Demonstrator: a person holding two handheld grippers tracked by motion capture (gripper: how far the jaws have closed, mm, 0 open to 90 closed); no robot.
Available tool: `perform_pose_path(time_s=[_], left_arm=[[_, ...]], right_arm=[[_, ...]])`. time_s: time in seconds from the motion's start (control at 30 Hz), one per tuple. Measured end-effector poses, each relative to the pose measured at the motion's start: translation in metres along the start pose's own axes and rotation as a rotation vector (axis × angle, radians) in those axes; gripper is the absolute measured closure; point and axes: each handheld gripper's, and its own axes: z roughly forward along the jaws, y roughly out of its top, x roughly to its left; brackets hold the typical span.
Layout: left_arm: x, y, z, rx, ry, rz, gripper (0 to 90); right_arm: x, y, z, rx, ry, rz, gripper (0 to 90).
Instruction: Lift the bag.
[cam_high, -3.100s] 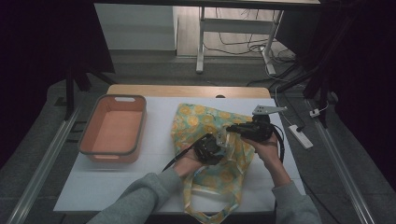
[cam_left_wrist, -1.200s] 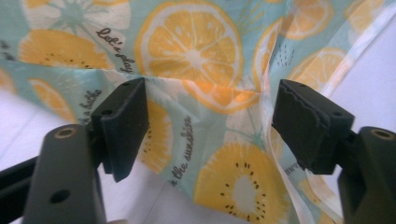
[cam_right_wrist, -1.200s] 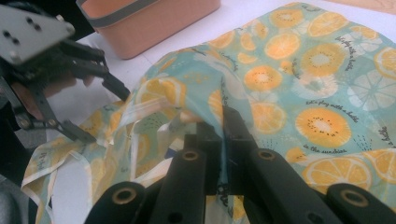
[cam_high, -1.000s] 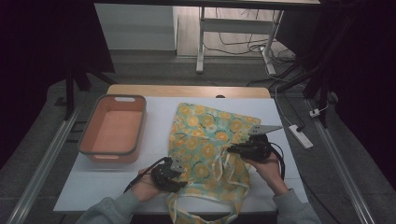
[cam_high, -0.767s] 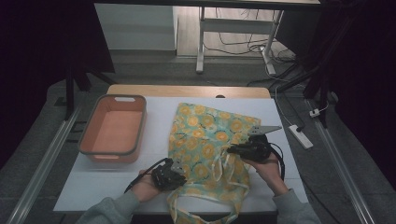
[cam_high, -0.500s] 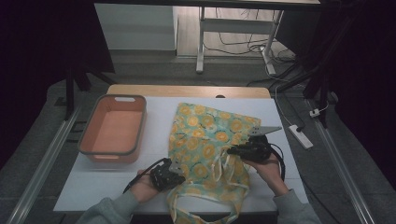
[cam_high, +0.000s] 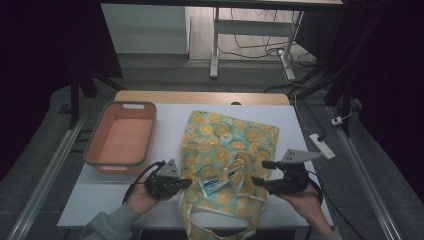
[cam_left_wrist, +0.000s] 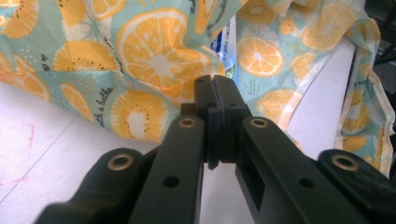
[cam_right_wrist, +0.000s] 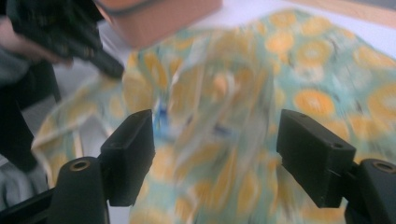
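High view: orange-print tote bag (cam_high: 227, 160) lies mid-table on the white mat, right of the salmon tub (cam_high: 122, 140); a blue-white packet (cam_high: 216, 186) peeks from its mouth. Left gripper (cam_high: 186, 183) at the bag's left edge, right gripper (cam_high: 261, 172) at its right.

Left gripper view: jaws fully closed, pinching the bag's edge fabric (cam_left_wrist: 154, 60).

Right gripper view: blurred; jaws just opened wide, nothing between them. Prob. best: keep left pinch firm, lift gently, right regrips the opposite rim before pulling the mouth open.
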Motion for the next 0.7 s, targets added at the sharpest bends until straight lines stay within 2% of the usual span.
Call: perform_pose_path(time_s=[0.07,0.2,0.27,0.37,0.47,0.53,0.7], left_arm=[[0.0,0.0,-0.001,-0.004,-0.002,0.0,89.2],[0.001,0.0,-0.002,-0.012,-0.008,-0.004,89.2],[0.001,0.0,-0.002,-0.013,-0.009,-0.004,89.2],[0.001,0.001,-0.002,-0.015,-0.01,-0.003,89.2],[0.002,0.001,-0.003,-0.016,-0.009,-0.005,89.2],[0.003,0.0,-0.003,-0.02,-0.008,-0.009,89.2],[0.002,0.001,-0.006,-0.029,0.0,-0.007,89.2]], right_arm=[[0.009,-0.016,-0.004,0.046,-0.046,0.011,25.6],[0.019,-0.057,0.004,0.14,-0.129,0.092,25.0],[0.021,-0.069,0.012,0.19,-0.136,0.11,23.0],[0.027,-0.072,0.023,0.212,-0.125,0.119,21.1],[0.035,-0.073,0.042,0.281,-0.128,0.083,21.3],[0.038,-0.074,0.048,0.306,-0.128,0.055,30.7],[0.039,-0.075,0.051,0.335,-0.18,-0.058,66.9]])
